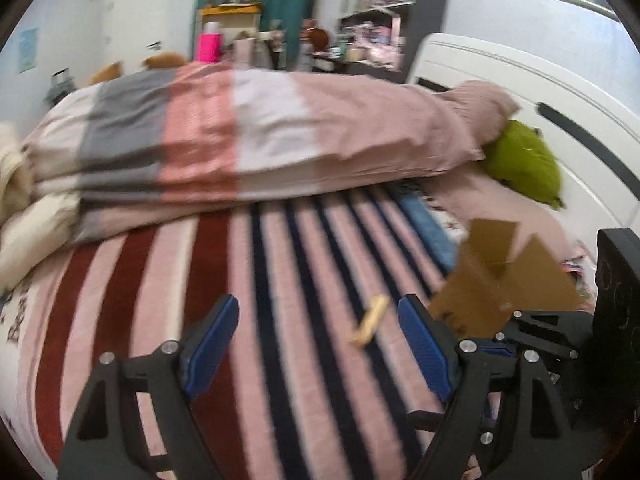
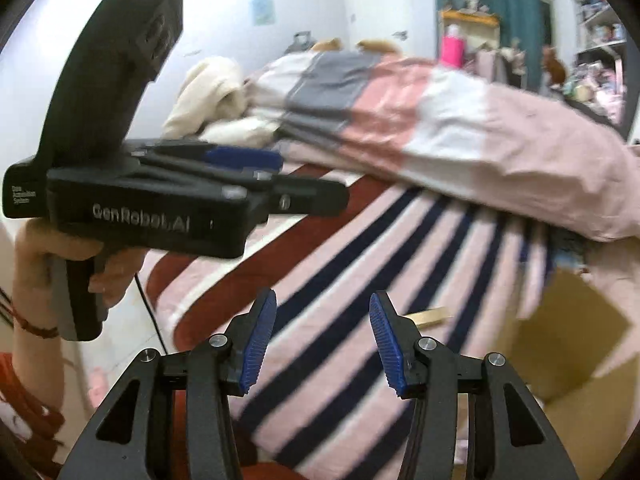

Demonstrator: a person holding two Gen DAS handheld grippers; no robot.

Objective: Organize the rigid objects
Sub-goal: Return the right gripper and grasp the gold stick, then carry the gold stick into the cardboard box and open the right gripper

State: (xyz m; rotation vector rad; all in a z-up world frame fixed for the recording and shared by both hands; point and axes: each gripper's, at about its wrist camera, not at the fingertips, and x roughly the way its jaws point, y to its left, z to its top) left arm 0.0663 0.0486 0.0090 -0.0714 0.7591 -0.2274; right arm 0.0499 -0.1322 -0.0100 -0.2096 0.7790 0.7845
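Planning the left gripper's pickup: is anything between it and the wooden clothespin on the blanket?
Nothing visible. The left gripper is open, and the wooden clothespin lies on bare striped blanket between its fingers. The cardboard box sits off to the right.

Black left tool (image 2: pixel 240 172) — blue ribbed pads (image 1: pixel 212 344), silver screws, white "GenRobot.AI" lettering.

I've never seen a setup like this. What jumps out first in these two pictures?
A striped blanket in red, pink and navy fills the bed, with a folded quilt piled behind it. On the stripes lies a small wooden clothespin, beside an open cardboard box at the right. Both the left gripper and the right gripper hang open above the blanket, holding nothing.
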